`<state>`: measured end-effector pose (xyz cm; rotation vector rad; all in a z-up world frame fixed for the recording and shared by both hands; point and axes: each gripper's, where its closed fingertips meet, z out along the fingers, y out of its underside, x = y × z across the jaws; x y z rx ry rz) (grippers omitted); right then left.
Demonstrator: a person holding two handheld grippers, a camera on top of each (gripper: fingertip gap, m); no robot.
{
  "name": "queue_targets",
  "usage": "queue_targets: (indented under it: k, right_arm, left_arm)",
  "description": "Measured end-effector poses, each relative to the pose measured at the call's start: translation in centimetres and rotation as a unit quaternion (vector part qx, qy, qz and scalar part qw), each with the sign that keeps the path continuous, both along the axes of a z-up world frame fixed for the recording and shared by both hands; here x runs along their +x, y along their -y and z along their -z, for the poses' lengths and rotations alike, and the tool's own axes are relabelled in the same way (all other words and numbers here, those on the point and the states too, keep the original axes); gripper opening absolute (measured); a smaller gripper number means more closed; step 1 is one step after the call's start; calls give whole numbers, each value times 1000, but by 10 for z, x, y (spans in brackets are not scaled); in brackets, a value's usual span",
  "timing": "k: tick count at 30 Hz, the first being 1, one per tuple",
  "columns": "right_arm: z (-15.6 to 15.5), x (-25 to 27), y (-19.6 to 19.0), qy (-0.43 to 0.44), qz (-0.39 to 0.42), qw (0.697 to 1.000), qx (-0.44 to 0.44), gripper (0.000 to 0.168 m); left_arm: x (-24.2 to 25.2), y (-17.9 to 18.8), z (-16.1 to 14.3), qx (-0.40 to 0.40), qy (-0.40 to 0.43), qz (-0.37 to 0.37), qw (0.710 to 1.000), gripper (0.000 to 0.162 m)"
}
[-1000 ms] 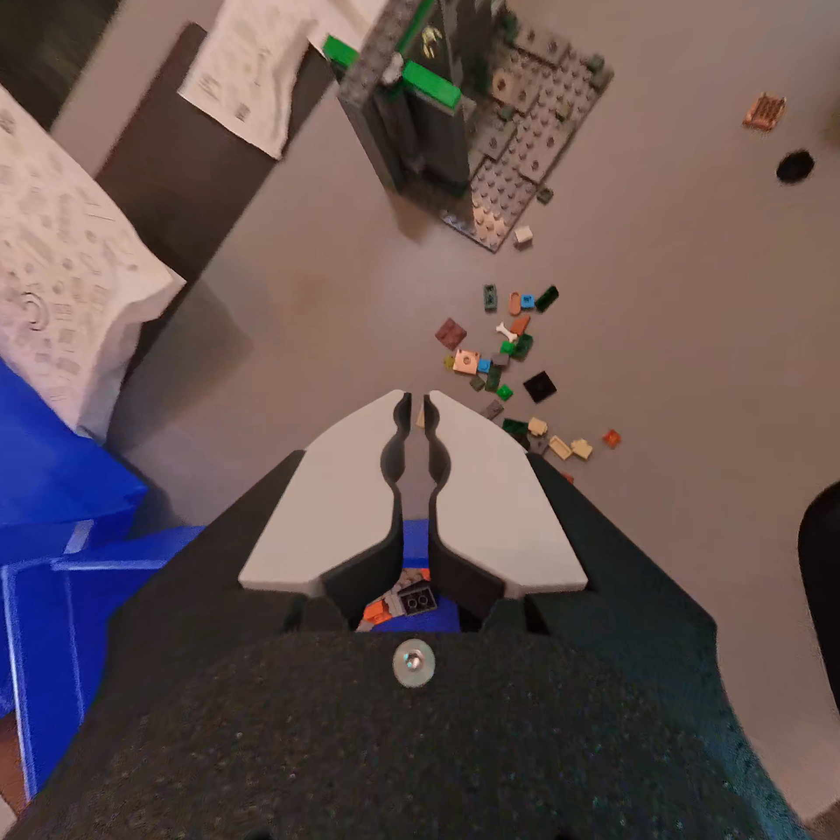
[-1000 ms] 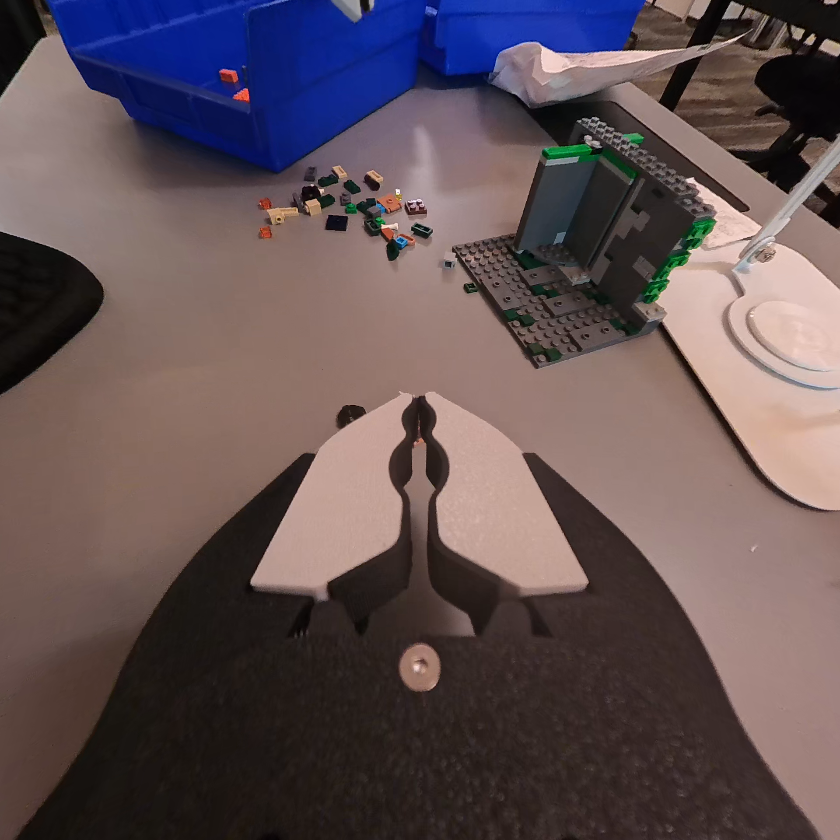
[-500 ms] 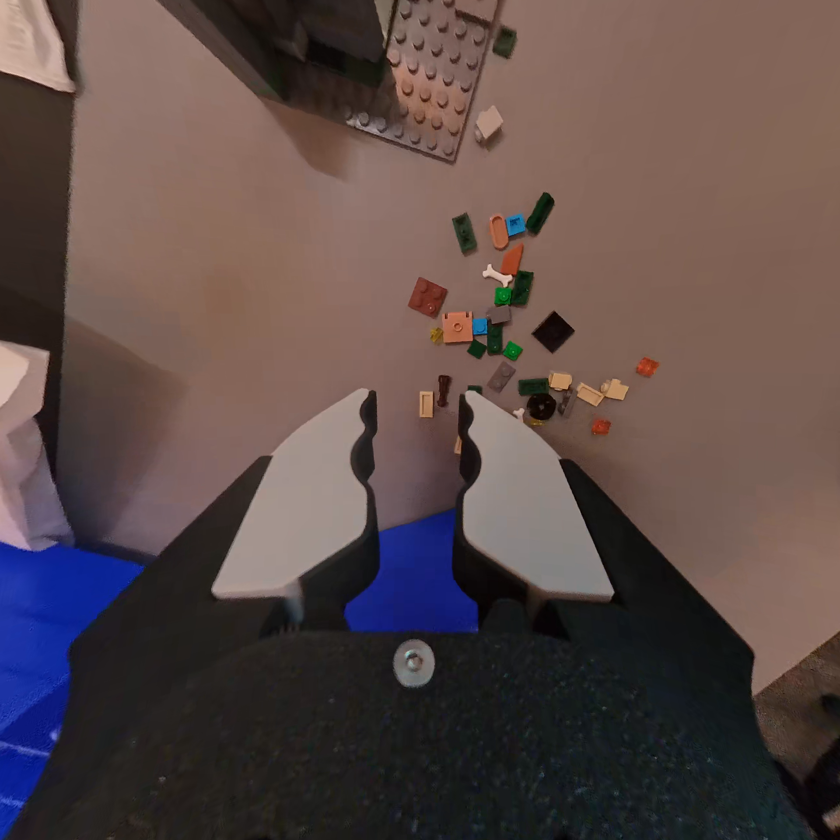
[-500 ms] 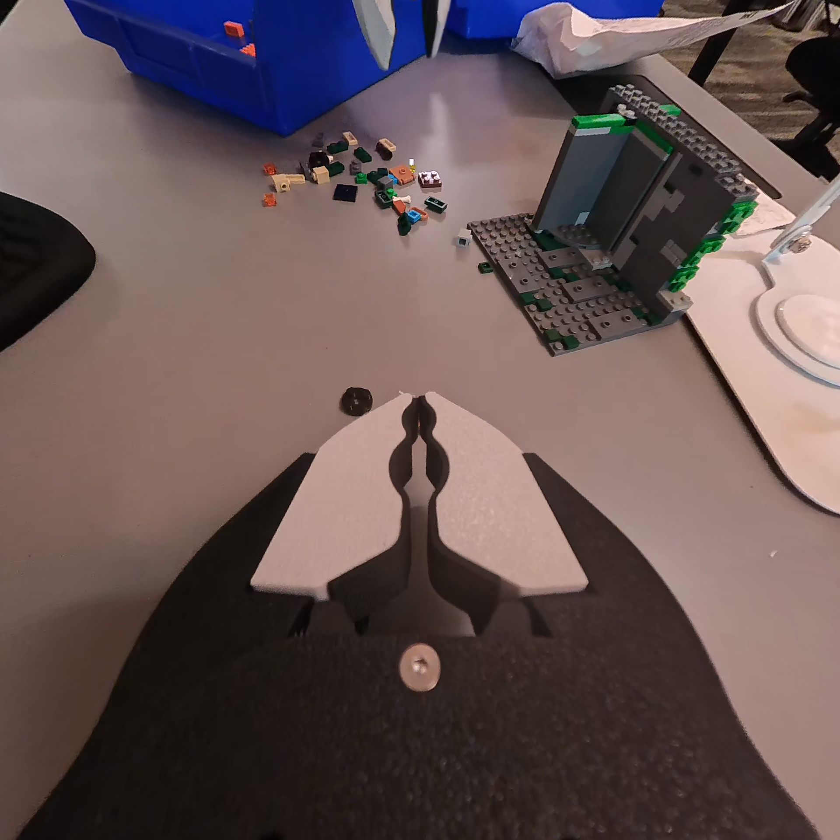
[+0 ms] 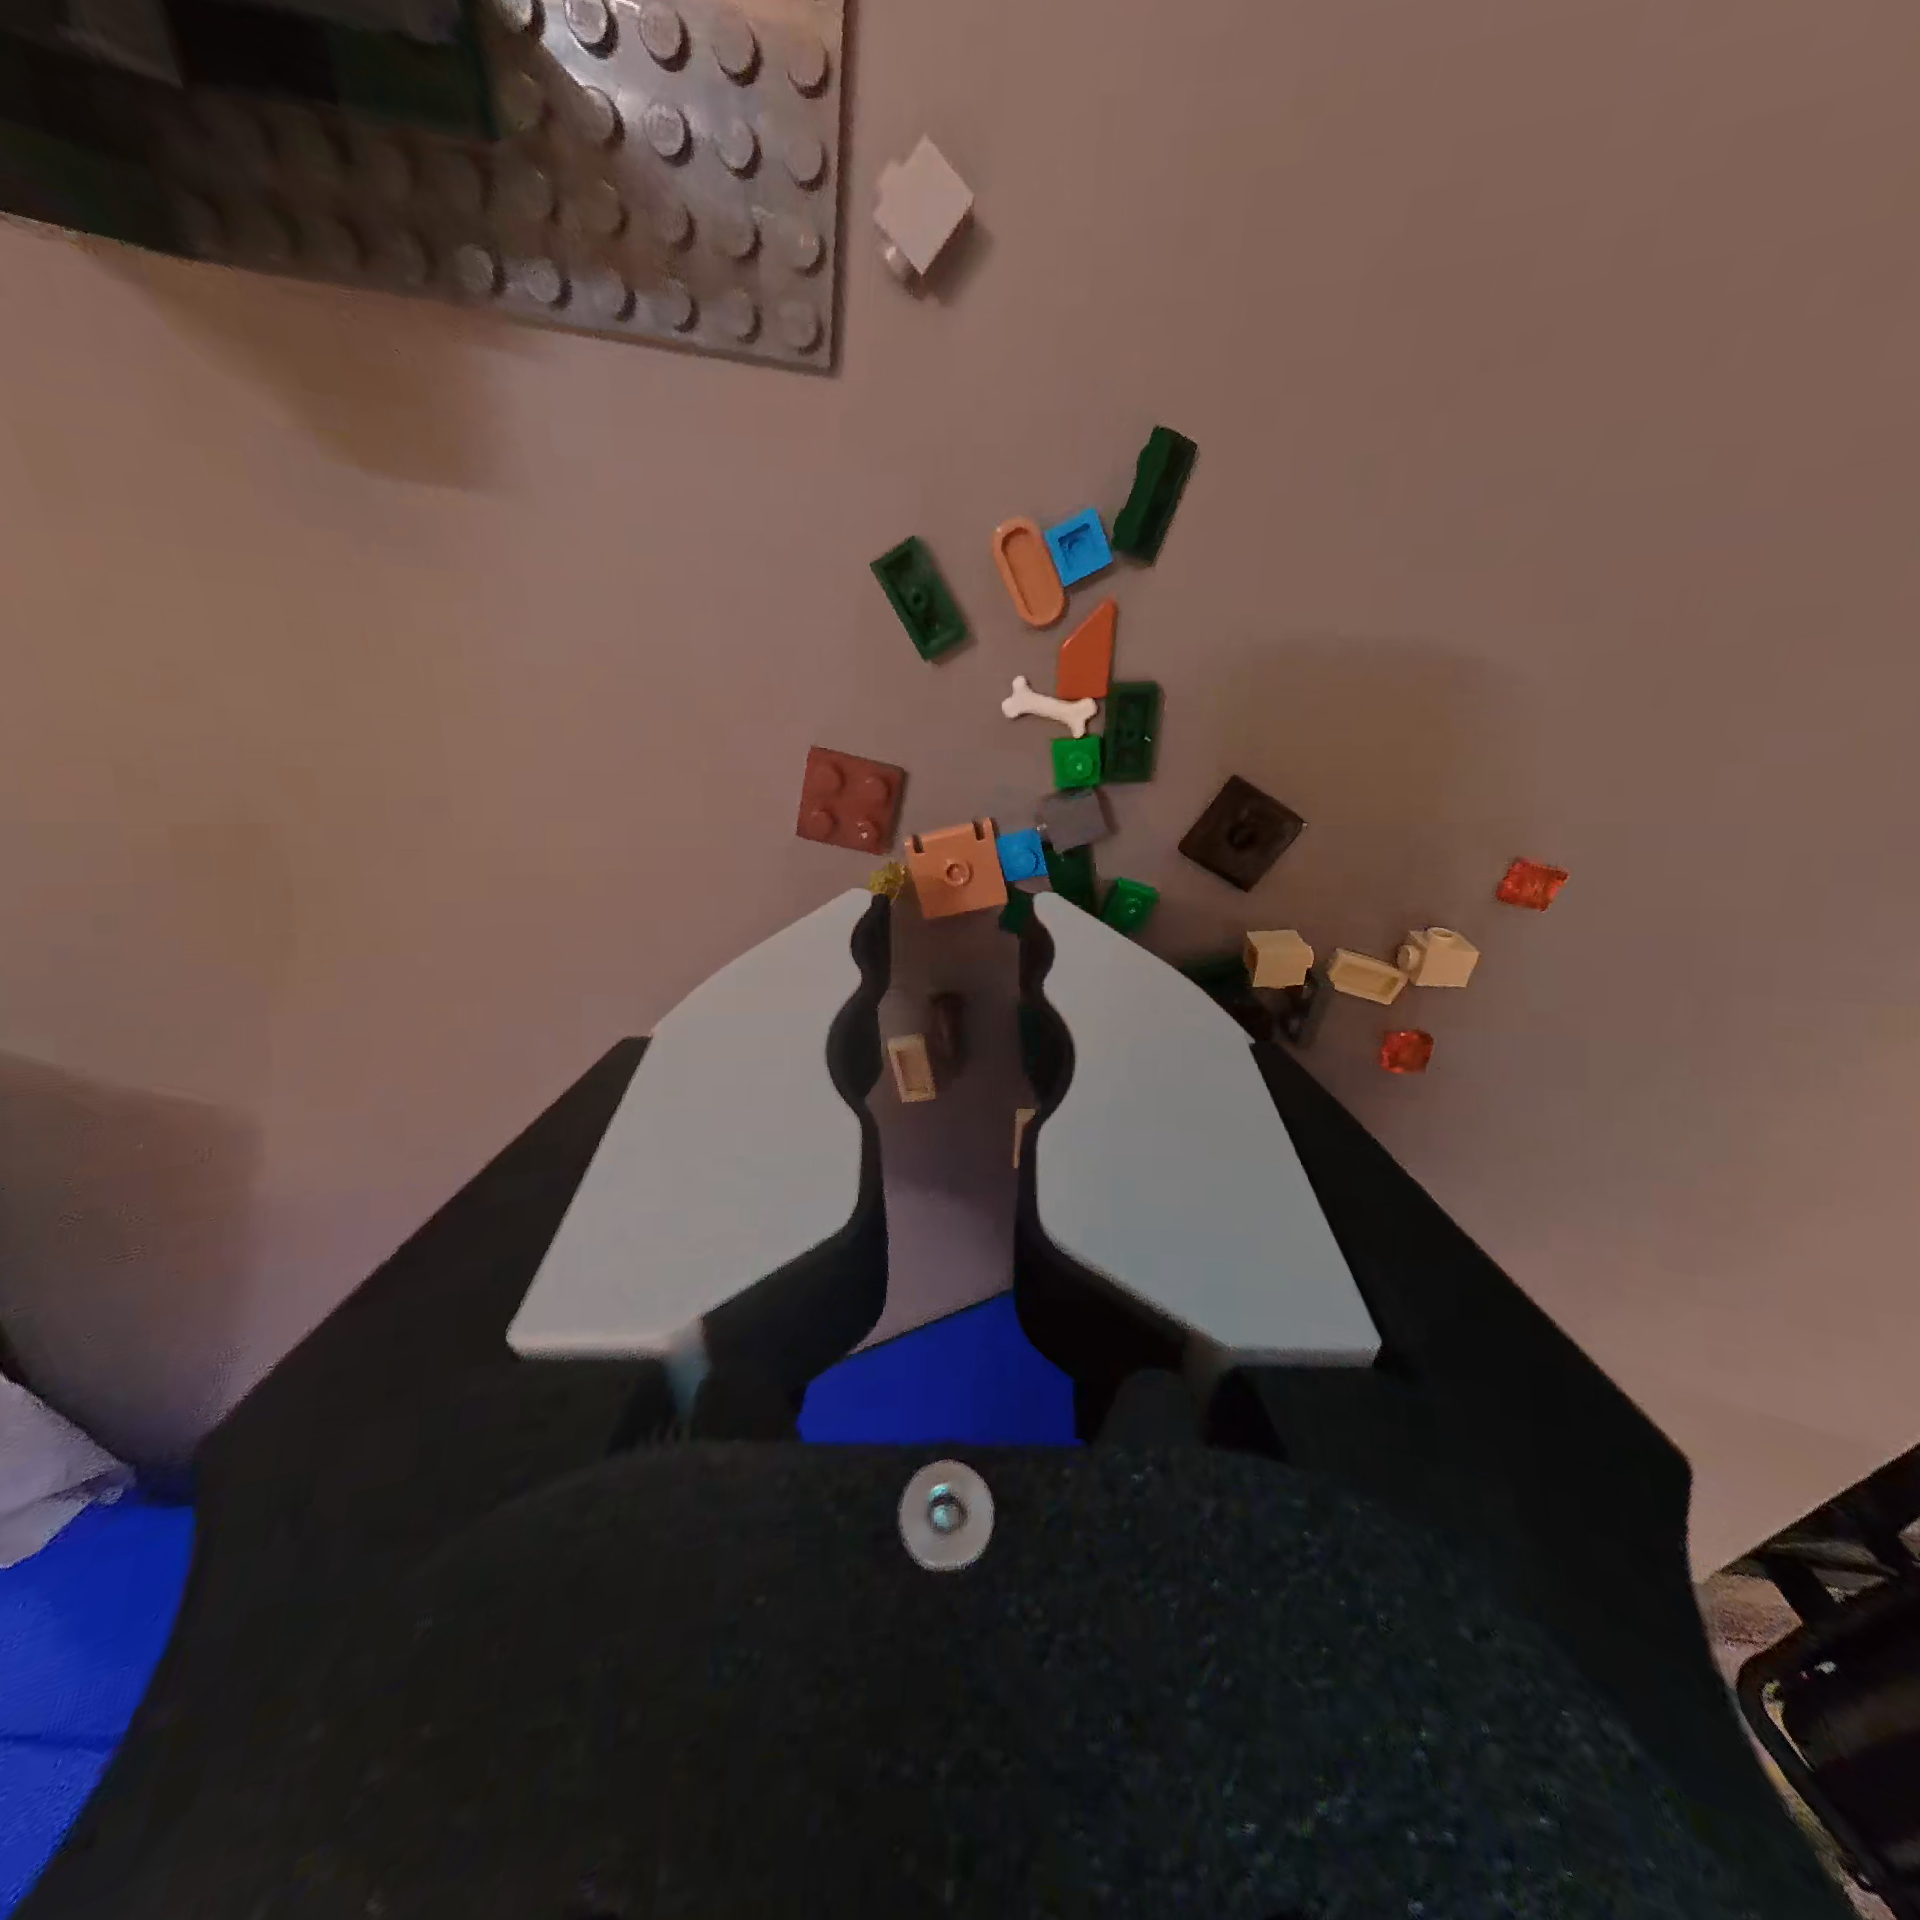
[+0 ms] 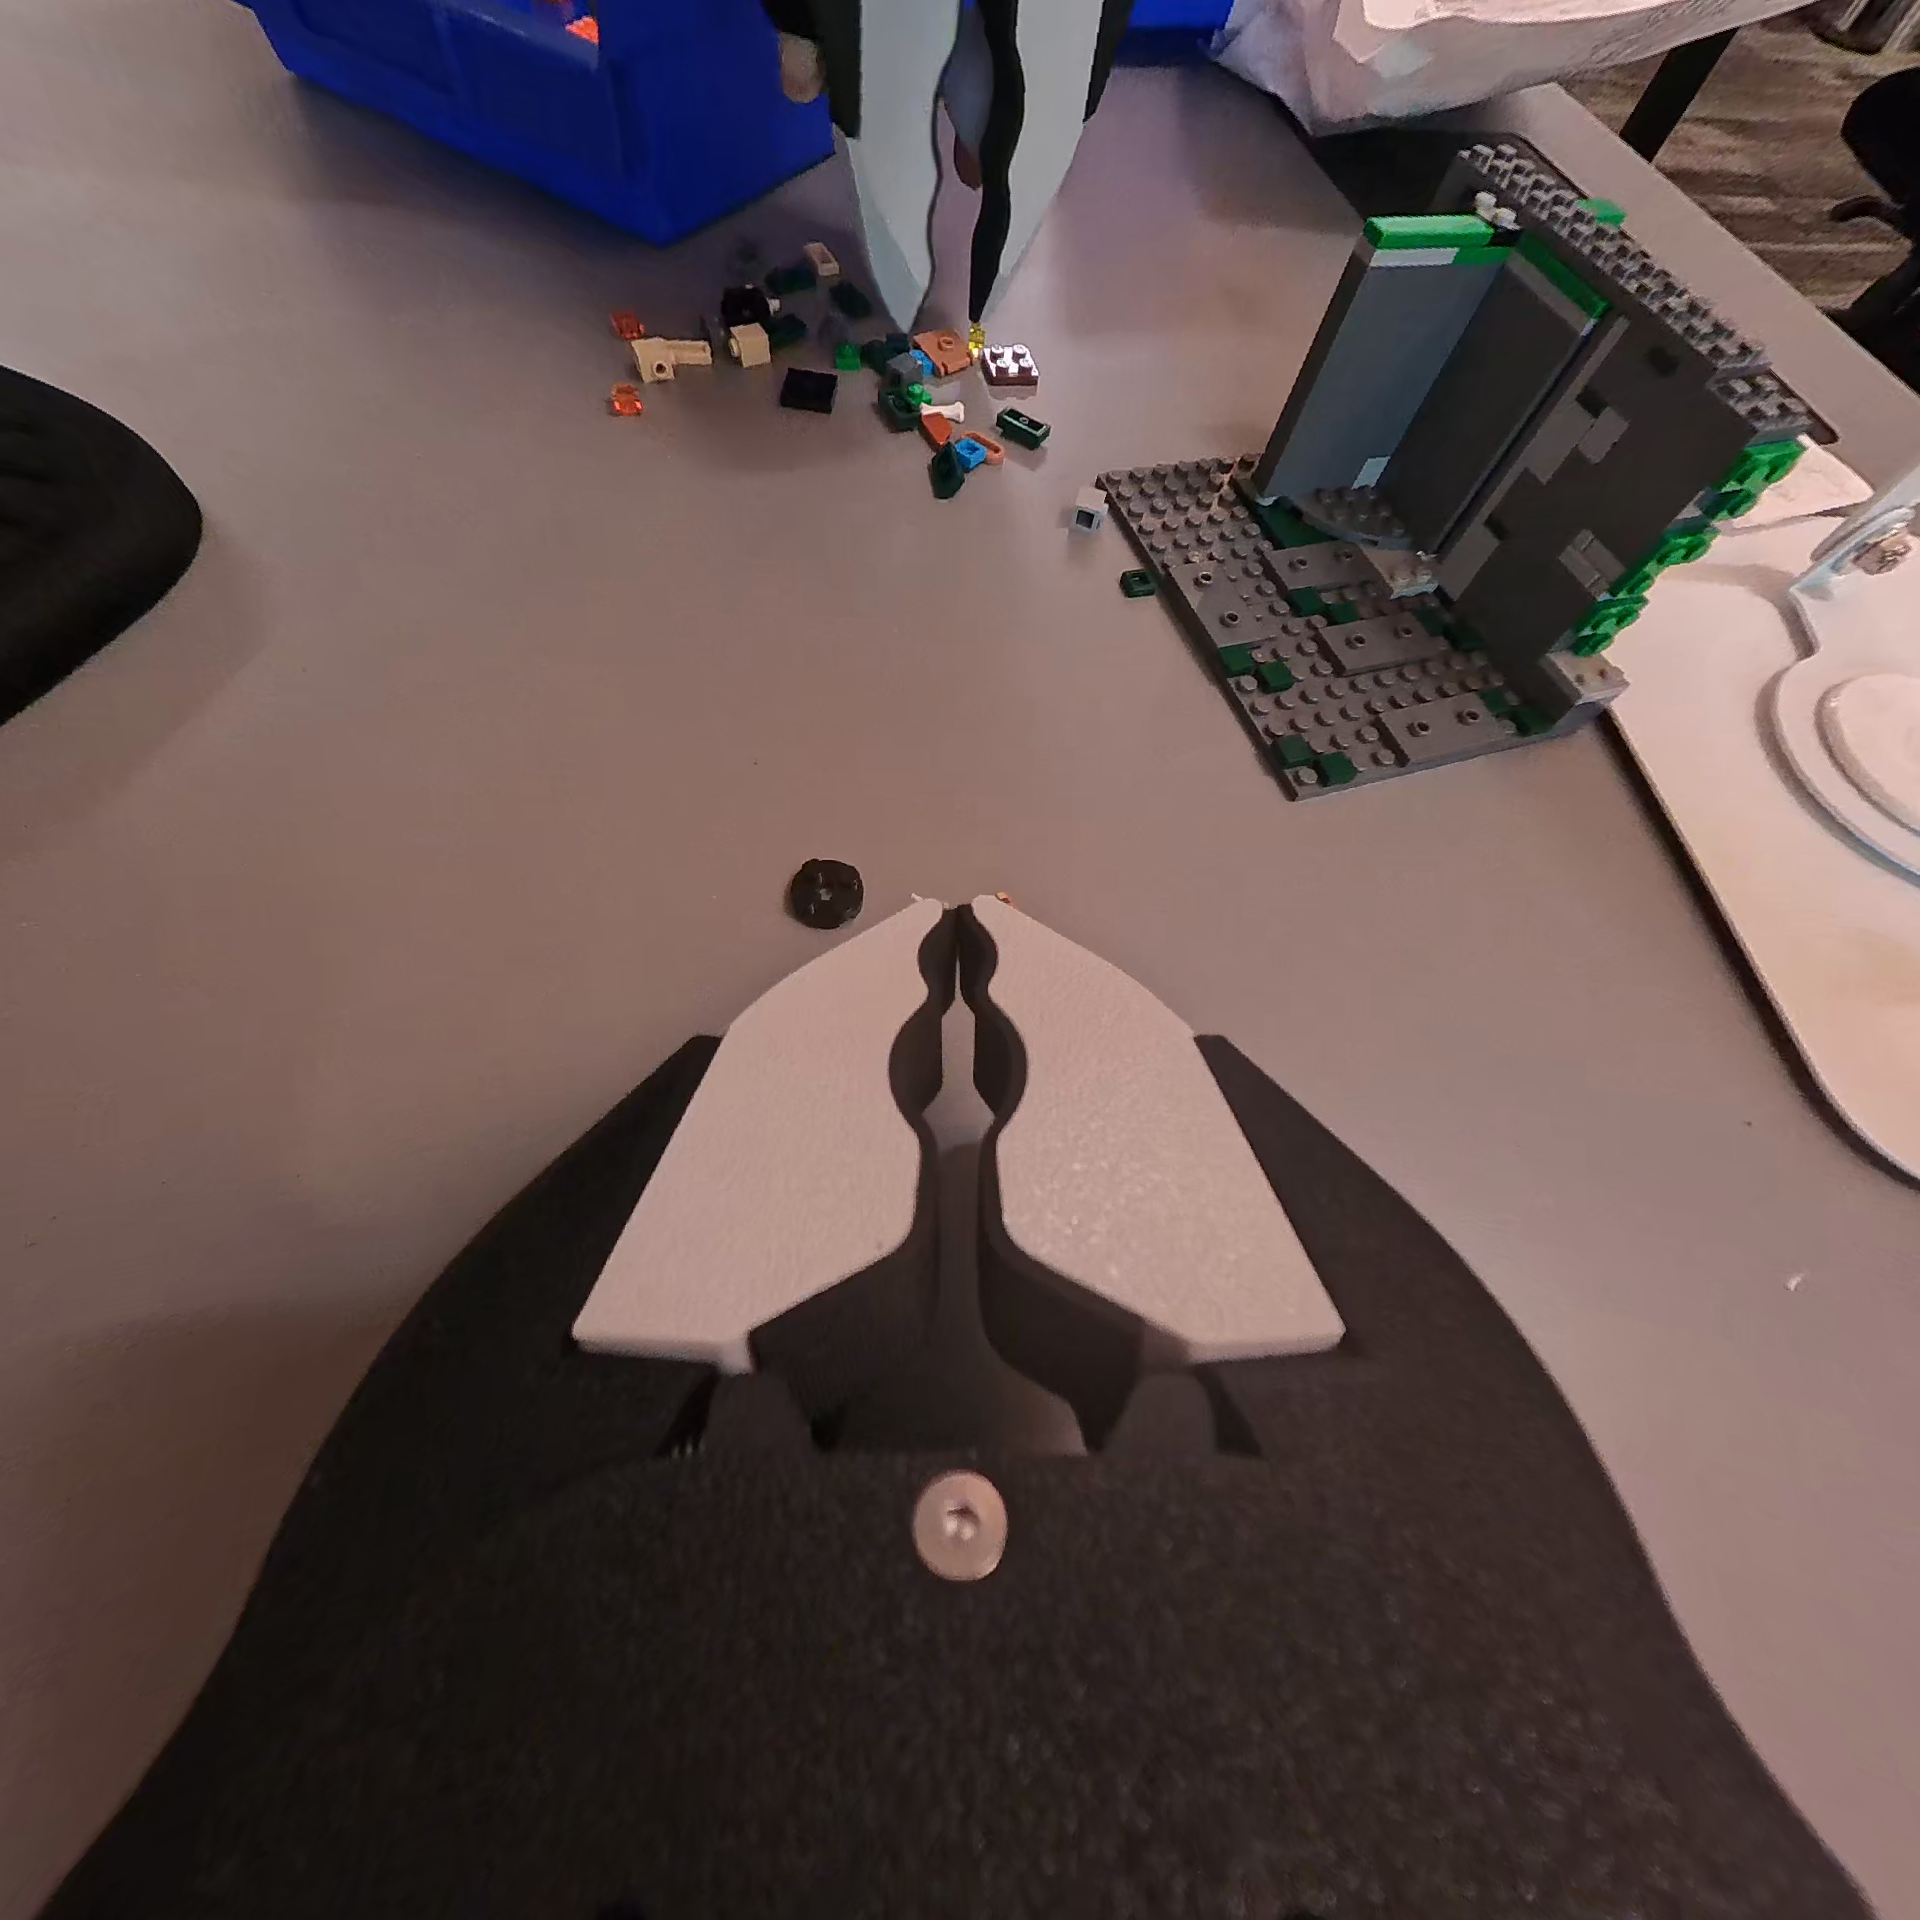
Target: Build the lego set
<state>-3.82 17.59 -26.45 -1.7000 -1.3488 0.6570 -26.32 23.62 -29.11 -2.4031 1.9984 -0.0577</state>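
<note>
1. Grey surface (image 6: 520,727) carries everything: loose pieces in a scatter, a blue bin (image 6: 582,114) behind them, and the half-built set (image 6: 1455,520) off to the right of my right tool.
2. My left tool (image 5: 951,914) hangs low over the scatter with its jaws parted and nothing between them. Just ahead of its tips lies an orange plate (image 5: 954,871); a tiny yellow bit (image 5: 886,879) sits at the left tip, and I cannot tell if they touch. A brown plate (image 5: 850,800) lies just beyond to the left.
3. My right tool (image 6: 956,909) rests near me, well apart from the scatter, jaws closed to a sliver; something tiny shows at the tips, and whether it is pinched I cannot tell. A black round piece (image 6: 825,891) lies just left of its tips.
4. I judge these pieces light, stiff and slick, so they will skate or flip if nudged. I would take the orange plate by two opposite edges, squarely, with the tips down at the surface.
</note>
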Motion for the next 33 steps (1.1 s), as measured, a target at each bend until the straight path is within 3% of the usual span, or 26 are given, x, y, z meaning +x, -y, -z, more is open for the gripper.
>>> queue_targets:
  k: [6,13,18,25,33]
  right_arm:
    - [1,1,-1,2,2,1000,1,0]
    - [2,-1,1,4,-2,1000,-1,0]
    - [3,-3,2,9,-5,1000,4,0]
    - [2,-4,3,13,-5,1000,11,0]
    - [2,-3,3,19,-4,1000,16,0]
  left_arm:
    - [-3,-12,-1,42,3,-9,999,5]
    - [-4,0,-35,86,27,-8,996,22]
    - [-6,18,-58,106,35,0,994,22]
    - [-9,55,-65,130,25,21,991,22]
    - [-17,85,-91,202,123,-59,970,22]
